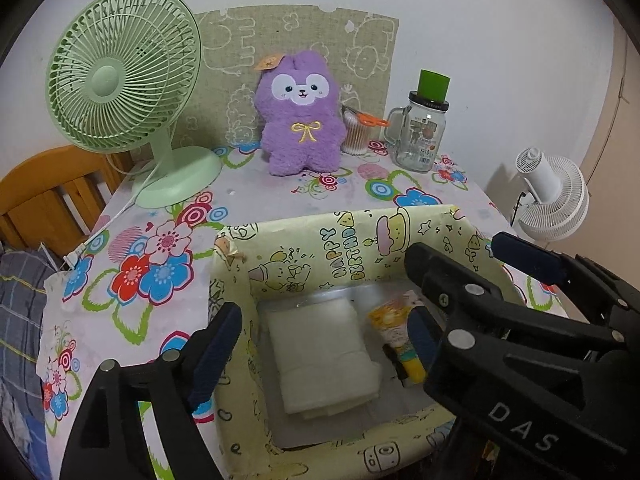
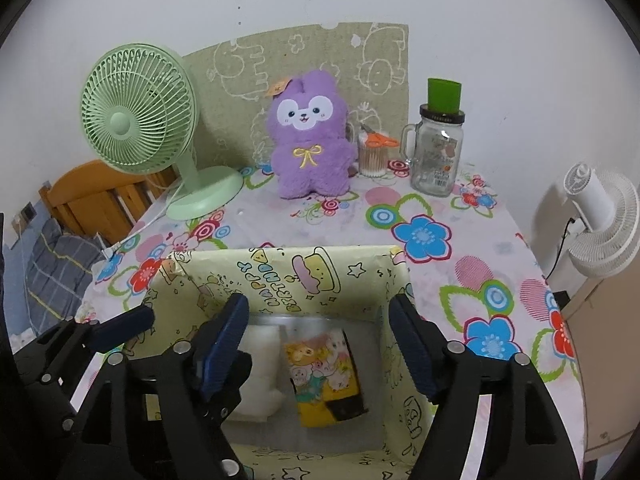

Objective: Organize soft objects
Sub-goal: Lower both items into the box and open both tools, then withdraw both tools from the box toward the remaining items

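A yellow cartoon-print box [image 1: 304,252] [image 2: 320,268] stands at the table's near edge. Inside it lie a folded white cloth [image 1: 320,356] [image 2: 260,376] and a yellow cartoon-print soft pack [image 1: 400,332] [image 2: 324,376]. A purple plush rabbit [image 1: 302,114] [image 2: 310,136] sits upright at the back of the table. My left gripper [image 1: 320,320] is open above the box, empty. My right gripper [image 2: 320,340] is open above the box over the yellow pack, empty; it also shows in the left wrist view [image 1: 488,288].
A green desk fan [image 1: 124,80] [image 2: 140,120] stands back left. A glass jar with green lid [image 1: 424,128] [image 2: 438,148] and a cup of cotton swabs with orange scissors [image 1: 358,132] [image 2: 374,152] stand back right. A white fan [image 1: 552,196] [image 2: 600,212] is beyond the right edge.
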The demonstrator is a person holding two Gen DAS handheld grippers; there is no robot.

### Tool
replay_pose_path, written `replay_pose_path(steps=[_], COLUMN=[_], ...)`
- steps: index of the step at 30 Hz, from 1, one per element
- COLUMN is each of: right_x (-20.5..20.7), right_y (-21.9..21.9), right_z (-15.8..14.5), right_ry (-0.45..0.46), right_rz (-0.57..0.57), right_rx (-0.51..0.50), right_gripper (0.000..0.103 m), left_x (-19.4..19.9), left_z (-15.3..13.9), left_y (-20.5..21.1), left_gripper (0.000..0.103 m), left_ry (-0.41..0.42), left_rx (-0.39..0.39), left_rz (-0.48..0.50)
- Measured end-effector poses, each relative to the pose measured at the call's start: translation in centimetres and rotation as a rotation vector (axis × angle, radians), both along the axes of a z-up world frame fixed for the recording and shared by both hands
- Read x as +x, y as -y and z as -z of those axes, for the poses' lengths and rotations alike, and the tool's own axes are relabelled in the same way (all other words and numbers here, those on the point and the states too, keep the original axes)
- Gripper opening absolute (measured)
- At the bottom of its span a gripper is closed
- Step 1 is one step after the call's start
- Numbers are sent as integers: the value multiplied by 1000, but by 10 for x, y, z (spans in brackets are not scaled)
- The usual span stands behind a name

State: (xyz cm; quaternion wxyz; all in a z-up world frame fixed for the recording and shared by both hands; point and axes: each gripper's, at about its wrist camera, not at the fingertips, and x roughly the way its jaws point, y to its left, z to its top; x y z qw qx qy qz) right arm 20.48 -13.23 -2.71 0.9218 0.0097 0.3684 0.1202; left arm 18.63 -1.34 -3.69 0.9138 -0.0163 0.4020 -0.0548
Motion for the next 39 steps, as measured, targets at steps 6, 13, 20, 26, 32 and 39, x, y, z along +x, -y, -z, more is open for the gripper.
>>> replay_pose_path(steps=[6,13,20,26,32,39], right_x=[-9,-28,-45,-61,-72,-88], right_y=[4,7,13,17,20,23], right_z=[-5,-15,-26,-33,-35,-41], right_ry=[0,34,61,85,92,116], right_rz=[3,13,21,29,28,28], right_rx=[2,-5,0,-4,-5,-11], right_gripper=[77,84,88,90,91,92], left_x=[-11,-27,-45,-59,-72,-86], left_z=[-7,-16,-25,-31,-35,-40], left_y=[0,3,4,5,6,7], left_gripper=[93,95,100,103,103,103], left_ry=[25,51,77,101,117,132], left_rx=[6,4,-8,-5,2,10], left_rz=[-2,3,10,19,21,18])
